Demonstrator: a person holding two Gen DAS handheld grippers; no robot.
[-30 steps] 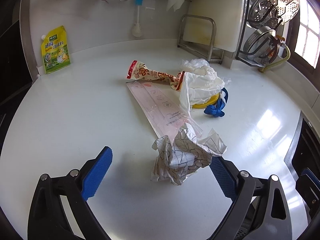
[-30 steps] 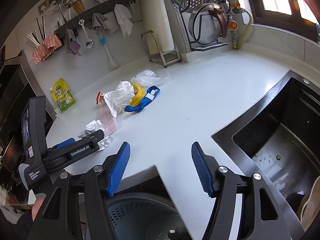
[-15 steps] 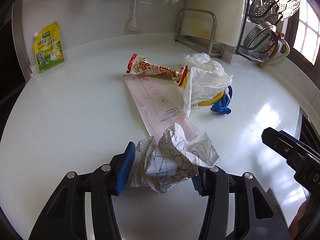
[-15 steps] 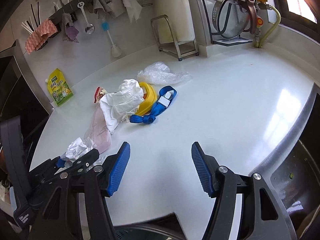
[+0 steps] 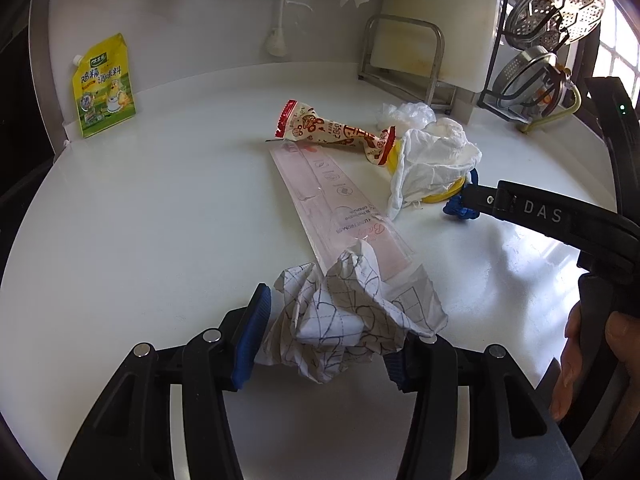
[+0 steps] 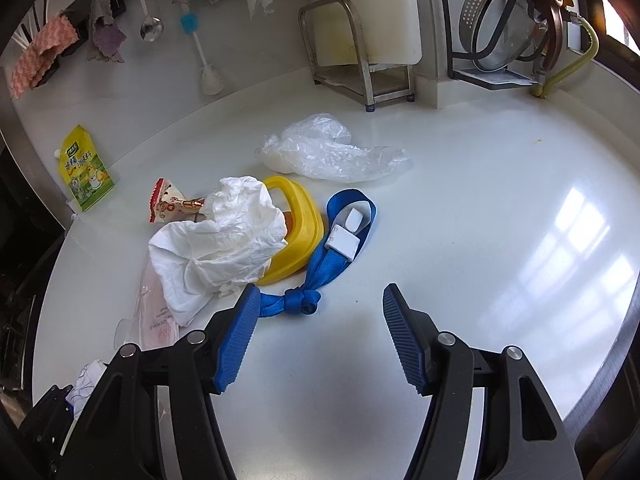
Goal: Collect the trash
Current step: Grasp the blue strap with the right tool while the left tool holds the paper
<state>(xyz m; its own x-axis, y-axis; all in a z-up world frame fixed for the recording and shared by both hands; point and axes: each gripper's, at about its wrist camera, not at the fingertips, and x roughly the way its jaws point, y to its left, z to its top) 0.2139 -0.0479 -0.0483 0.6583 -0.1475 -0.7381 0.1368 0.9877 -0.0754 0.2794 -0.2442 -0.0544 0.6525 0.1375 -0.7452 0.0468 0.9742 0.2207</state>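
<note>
My left gripper (image 5: 326,334) is shut on a crumpled checked paper ball (image 5: 348,320) on the white counter. Beyond it lie a long pink plastic sleeve (image 5: 336,204), a red and cream snack wrapper (image 5: 328,130) and a crumpled white tissue (image 5: 434,160). My right gripper (image 6: 316,334) is open and empty, just above the counter, close to a knotted blue strap (image 6: 324,272). The tissue (image 6: 224,244) drapes over a yellow lid (image 6: 296,236). A clear plastic bag (image 6: 328,152) lies further back. The paper ball shows at the lower left of the right wrist view (image 6: 86,380).
A yellow seasoning pouch (image 5: 104,86) leans on the back wall at left. A cutting board in a metal stand (image 6: 360,40) and a rack of steel pans (image 6: 508,28) stand at the back. Cloths, a spoon and a brush (image 6: 200,52) hang on the wall.
My left gripper closed on the checked paper ball. My right gripper moved forward over the counter, away from the sink and bin, up to the blue strap.
</note>
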